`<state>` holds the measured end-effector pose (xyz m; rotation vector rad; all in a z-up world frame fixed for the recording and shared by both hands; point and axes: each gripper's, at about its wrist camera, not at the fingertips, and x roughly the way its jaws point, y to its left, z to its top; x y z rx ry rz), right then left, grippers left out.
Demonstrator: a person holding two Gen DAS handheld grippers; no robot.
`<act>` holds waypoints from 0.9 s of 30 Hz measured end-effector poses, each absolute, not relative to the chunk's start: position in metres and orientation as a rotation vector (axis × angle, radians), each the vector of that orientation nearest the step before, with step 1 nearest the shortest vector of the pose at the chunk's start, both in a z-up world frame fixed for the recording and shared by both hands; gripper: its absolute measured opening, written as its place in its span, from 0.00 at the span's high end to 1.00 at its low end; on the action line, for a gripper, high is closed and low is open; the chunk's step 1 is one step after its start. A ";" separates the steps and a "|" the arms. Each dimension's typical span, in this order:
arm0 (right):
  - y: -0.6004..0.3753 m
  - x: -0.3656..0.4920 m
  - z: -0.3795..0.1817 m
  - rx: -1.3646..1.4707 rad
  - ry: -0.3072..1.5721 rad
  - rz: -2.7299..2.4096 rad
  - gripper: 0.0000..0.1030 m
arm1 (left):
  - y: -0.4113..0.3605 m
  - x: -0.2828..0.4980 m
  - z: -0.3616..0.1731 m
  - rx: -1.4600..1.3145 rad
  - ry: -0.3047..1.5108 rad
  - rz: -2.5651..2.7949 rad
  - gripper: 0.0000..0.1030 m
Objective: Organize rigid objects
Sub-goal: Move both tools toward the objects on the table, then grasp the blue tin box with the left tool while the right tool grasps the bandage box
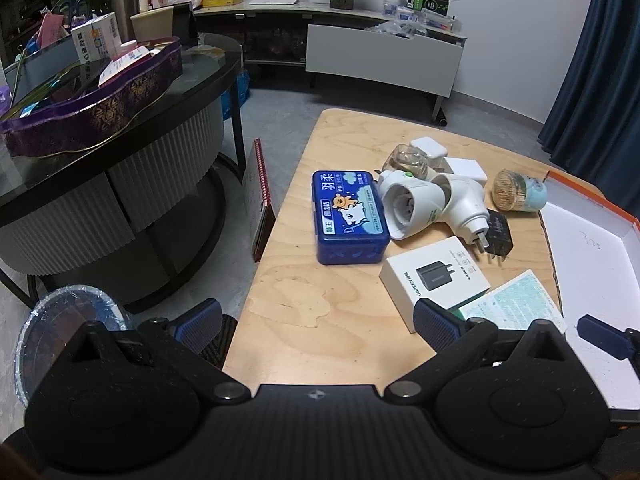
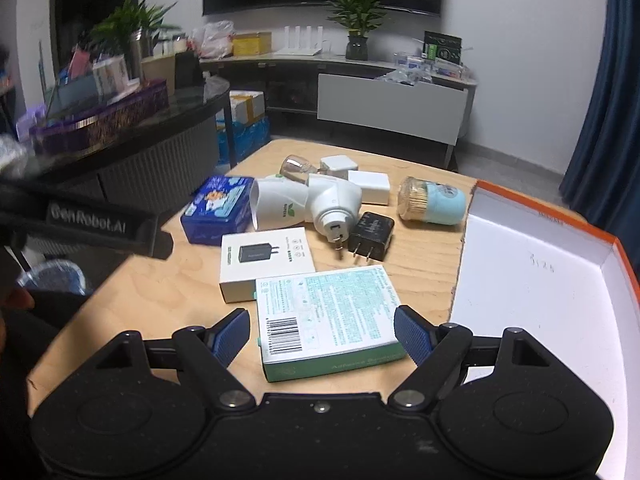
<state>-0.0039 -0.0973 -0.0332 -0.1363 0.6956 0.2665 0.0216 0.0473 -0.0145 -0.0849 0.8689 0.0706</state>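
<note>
Both grippers spread wide over the wooden table (image 2: 152, 300), nothing pinched.

Right gripper (image 2: 322, 334) straddles the green-white bandage box (image 2: 326, 320), pads either side (contact not clear). Left gripper (image 1: 318, 326) hangs over bare wood at the near edge. Next back: white charger box (image 2: 266, 264), touching the bandage box; then black plug adapter (image 2: 370, 236), blue tin (image 1: 350, 216) w/ cartoon lid, two white plug-in units (image 2: 316, 202) lying on their sides. Farther: toothpick jar (image 2: 432, 200) tipped over, small white cubes (image 2: 370, 186). Orange-rimmed tray (image 2: 560, 240) sits open on the right.
</note>
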 end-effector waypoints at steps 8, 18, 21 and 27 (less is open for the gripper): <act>-0.118 0.014 -0.040 -0.272 0.712 0.079 0.10 | 0.046 0.023 -0.016 -0.079 0.870 0.071 0.00; -0.161 0.022 -0.027 0.060 0.765 0.070 0.10 | 0.045 0.045 -0.014 -0.072 0.849 0.073 0.00; -0.156 0.023 -0.023 0.086 0.758 0.108 0.10 | 0.046 0.059 -0.014 -0.054 0.836 0.095 0.00; -0.152 0.029 -0.022 0.147 0.781 0.111 0.10 | 0.046 0.093 -0.029 -0.074 0.869 0.101 0.00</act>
